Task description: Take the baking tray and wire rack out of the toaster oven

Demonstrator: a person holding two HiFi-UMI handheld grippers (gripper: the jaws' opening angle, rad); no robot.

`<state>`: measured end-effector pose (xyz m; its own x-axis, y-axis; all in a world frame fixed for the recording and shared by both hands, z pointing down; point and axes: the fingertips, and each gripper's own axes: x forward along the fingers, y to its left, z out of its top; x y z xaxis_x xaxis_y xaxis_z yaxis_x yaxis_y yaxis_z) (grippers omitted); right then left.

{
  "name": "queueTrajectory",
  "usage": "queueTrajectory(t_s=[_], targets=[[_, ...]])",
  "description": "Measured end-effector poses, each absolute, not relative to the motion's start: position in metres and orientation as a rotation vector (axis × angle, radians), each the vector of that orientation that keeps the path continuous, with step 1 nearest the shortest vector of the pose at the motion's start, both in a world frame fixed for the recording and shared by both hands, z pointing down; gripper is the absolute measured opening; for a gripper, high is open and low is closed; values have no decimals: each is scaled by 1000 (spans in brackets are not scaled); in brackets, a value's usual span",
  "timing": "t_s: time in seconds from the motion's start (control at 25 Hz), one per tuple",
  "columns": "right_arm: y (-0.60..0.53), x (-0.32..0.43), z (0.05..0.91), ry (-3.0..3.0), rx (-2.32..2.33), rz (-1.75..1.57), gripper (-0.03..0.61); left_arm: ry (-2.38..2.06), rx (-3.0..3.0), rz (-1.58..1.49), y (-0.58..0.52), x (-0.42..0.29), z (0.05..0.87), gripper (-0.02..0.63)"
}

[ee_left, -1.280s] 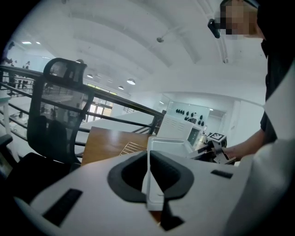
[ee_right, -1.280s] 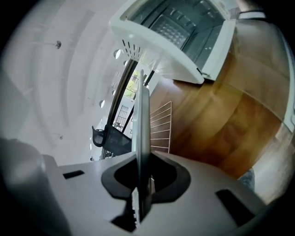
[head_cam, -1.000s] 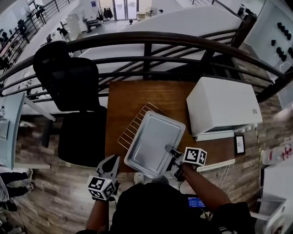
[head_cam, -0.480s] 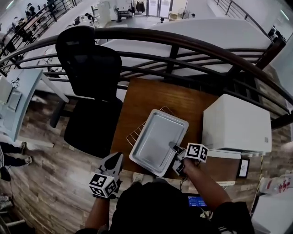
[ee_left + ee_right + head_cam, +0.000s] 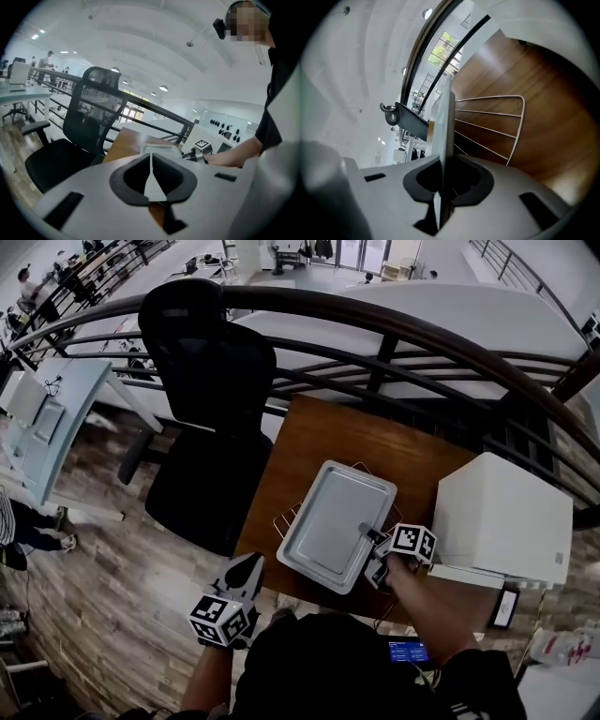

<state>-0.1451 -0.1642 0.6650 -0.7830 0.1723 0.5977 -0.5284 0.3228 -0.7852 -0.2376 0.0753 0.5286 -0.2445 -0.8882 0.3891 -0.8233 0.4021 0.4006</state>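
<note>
Baking tray (image 5: 336,526) is held by the thin rim of its near right edge, which is pinched between the narrowly closed jaws of the right gripper (image 5: 372,534). A grip on the rim is judged to keep the pan flat and easy to set down. It lies out on the table (image 5: 319,432), over the wire rack (image 5: 284,517), of which only a few bars show past its left and far edges. Whether the pan's weight is already borne by the rack cannot be told. Both pieces are seen outside the white toaster oven (image 5: 502,512), which stands just to the right, so the task is judged nearly done. The left gripper (image 5: 246,570) is kept back off the near left corner of the table, its jaws drawn together on nothing, apparently spare. The tabletop is brown wood and otherwise bare. A black office chair (image 5: 211,381) stands at its left, a dark curved railing (image 5: 394,324) runs behind, and a plank floor (image 5: 112,549) lies below.
</note>
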Motion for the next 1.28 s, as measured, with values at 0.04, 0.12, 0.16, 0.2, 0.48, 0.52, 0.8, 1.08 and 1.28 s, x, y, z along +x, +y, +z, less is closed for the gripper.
queueTrajectory(t_s=[0.04,0.12,0.16,0.2,0.48,0.52,0.8,1.08,1.28], targets=[[-167,-147,667,-1990,321,1490,32,-2098,1444,-161,76,-236,530,25],[-171,-153,671,-2011,328,1432,38,-2102,1421,-143,81,-236,536,25],[-173,-157,673,-2026,331,1394,43,-2108,1410,-126,84,-237,539,25],[-176,-161,675,-2041,341,1354,47,-2115,1401,-114,85,-240,541,25],[-200,-166,685,-2062,469,1110,99,-2151,1408,-119,80,-255,533,25],[-201,-167,686,-2060,485,1085,104,-2151,1413,-121,80,-258,532,25],[-215,-165,677,-2079,645,892,273,-2130,1448,-110,83,-268,528,25],[-214,-154,646,-2187,711,806,237,-2112,1500,-107,88,-265,526,25],[-199,-157,612,-2282,713,758,171,-2105,1589,-85,82,-280,511,25]])
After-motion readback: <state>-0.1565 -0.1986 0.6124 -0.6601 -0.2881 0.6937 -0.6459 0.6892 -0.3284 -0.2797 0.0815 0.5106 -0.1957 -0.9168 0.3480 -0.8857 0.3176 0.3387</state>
